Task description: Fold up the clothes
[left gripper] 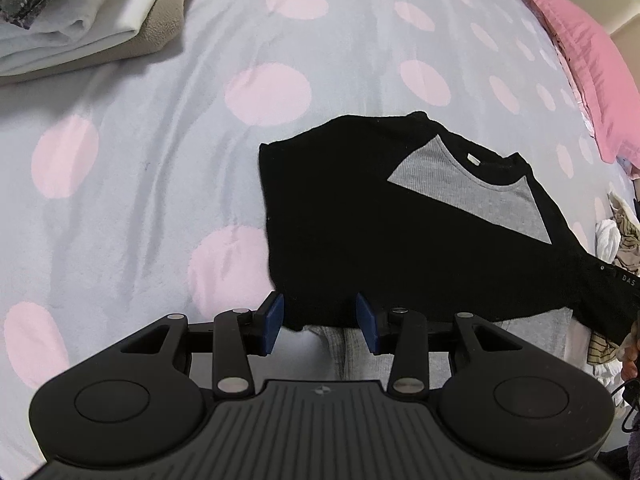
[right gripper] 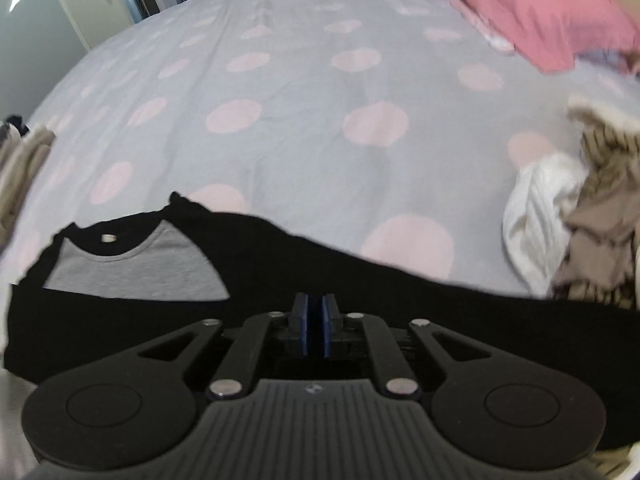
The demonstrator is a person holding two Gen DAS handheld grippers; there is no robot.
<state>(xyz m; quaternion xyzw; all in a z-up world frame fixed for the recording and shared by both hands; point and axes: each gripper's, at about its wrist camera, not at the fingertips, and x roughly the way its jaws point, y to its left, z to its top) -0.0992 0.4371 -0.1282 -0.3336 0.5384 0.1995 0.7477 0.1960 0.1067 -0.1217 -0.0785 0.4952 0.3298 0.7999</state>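
A black shirt [left gripper: 340, 220] with a grey chest panel [left gripper: 480, 192] lies flat on the bed, collar towards the far side. My left gripper [left gripper: 320, 320] is open at the shirt's near hem, and the hem edge lies between its blue pads [left gripper: 272, 322]. In the right wrist view the same shirt [right gripper: 120, 320] is at the lower left. Its black sleeve [right gripper: 440, 300] stretches across under my right gripper [right gripper: 315, 320]. That gripper is shut, with its pads pressed together on the sleeve fabric.
The bed cover [left gripper: 160, 140] is grey with pink dots. A stack of folded clothes [left gripper: 80, 20] sits at the far left. A pink pillow [left gripper: 580, 60] lies at the far right. A heap of unfolded clothes [right gripper: 580, 220] lies on the right. A hand [left gripper: 630, 360] shows at the right edge.
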